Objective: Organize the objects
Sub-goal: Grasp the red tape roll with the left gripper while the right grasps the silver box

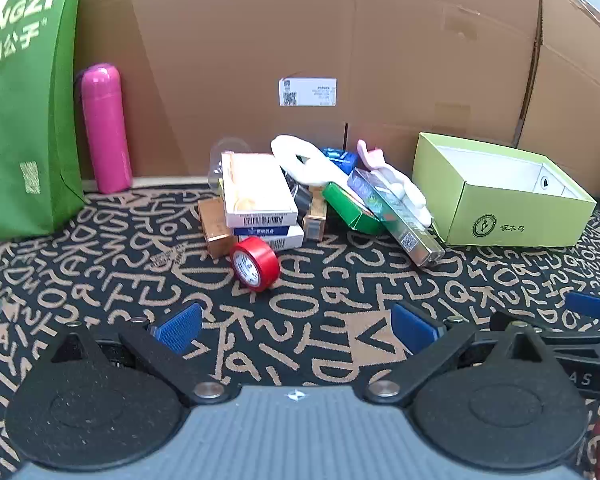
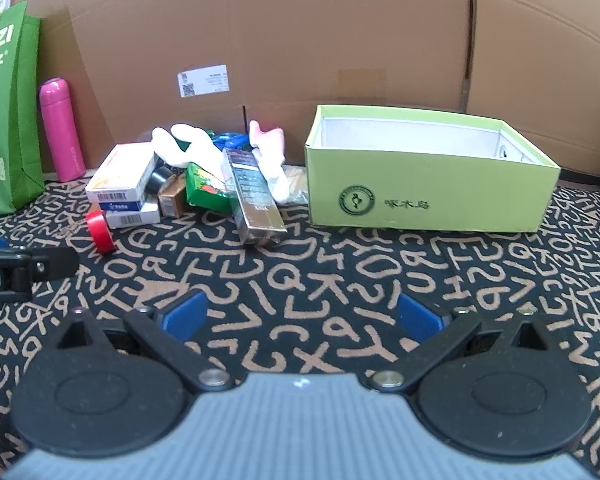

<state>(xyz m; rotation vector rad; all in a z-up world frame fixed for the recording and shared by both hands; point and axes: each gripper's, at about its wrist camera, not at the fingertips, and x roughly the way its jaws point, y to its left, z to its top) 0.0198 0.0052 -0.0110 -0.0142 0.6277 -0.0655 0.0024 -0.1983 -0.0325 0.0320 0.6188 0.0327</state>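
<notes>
A pile of small items lies on the lettered black cloth: stacked white boxes (image 1: 258, 196) (image 2: 120, 178), a red tape roll (image 1: 255, 265) (image 2: 101, 231), a green carton (image 1: 350, 206) (image 2: 204, 190), a long shiny box (image 1: 396, 216) (image 2: 254, 196) and white plush pieces (image 1: 304, 162) (image 2: 268, 152). An open light-green shoebox (image 1: 516, 216) (image 2: 428, 200) stands right of the pile. My left gripper (image 1: 298, 326) is open, short of the tape roll. My right gripper (image 2: 302, 316) is open too, with nothing between its fingers, short of the shoebox.
A pink flask (image 1: 104, 128) (image 2: 60, 130) and a green shopping bag (image 1: 24, 120) (image 2: 4, 120) stand at the left. A cardboard wall (image 1: 340, 40) (image 2: 340, 32) closes the back. The other gripper shows at each view's edge (image 1: 580, 320) (image 2: 16, 268).
</notes>
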